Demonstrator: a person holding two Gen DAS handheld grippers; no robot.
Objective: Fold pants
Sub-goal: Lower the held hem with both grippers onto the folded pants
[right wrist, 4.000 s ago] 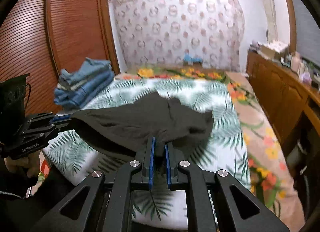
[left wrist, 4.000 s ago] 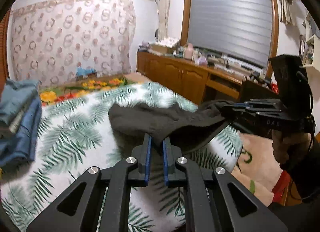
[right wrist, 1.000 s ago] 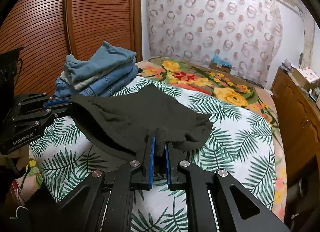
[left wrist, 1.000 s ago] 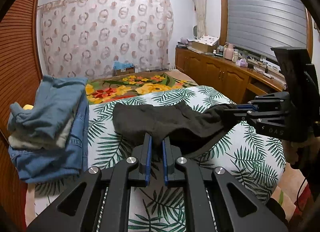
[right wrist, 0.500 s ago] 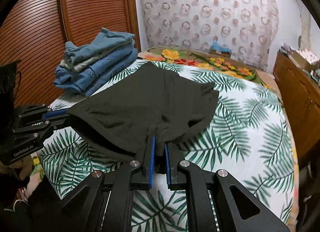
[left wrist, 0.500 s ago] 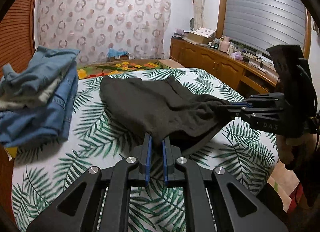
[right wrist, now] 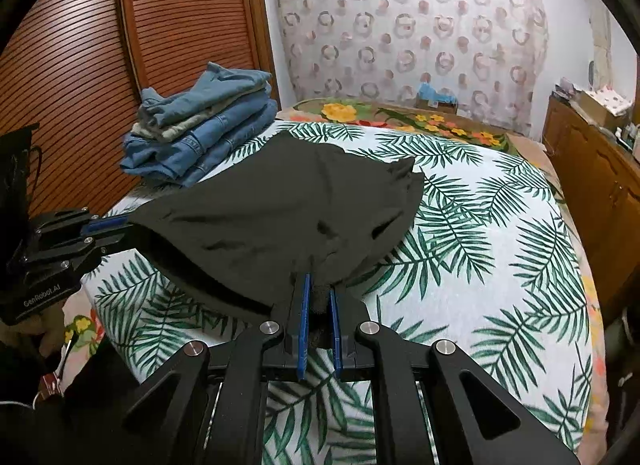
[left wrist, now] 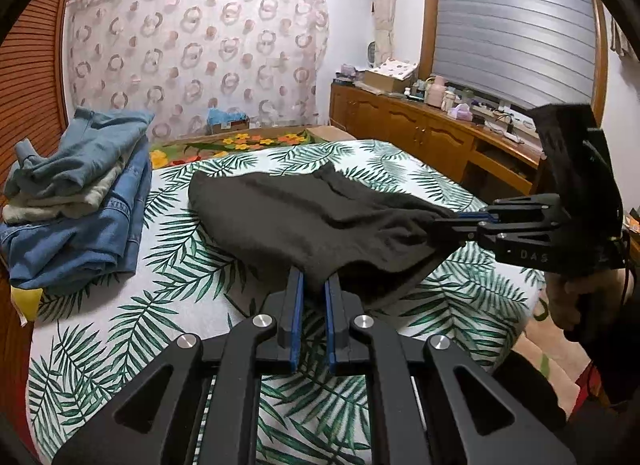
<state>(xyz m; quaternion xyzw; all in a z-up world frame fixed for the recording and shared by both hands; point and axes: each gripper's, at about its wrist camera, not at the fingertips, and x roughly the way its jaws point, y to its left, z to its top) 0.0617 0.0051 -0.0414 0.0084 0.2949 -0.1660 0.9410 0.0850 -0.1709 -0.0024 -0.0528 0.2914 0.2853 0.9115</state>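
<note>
Bedroom | palm-leaf bedspread [left wrist: 120, 329] | both claws [left wrist: 313, 285] [right wrist: 318, 285] pinching dark pants [left wrist: 304, 221]

We are in a home bedroom; a leaf-print bed [left wrist: 400, 177], louvred wardrobe doors [right wrist: 120, 45], patterned curtain [left wrist: 200, 57]; cluttered wooden sideboard [left wrist: 420, 133].

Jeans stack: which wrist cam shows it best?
Right wrist view. The jeans stack sits whole and unobstructed beside the wardrobe, its folded layers easy to tell apart. In the left wrist view the stack is larger but pushed to the warped left edge, seen from its other side, with the near corner cut by the rim.
</note>
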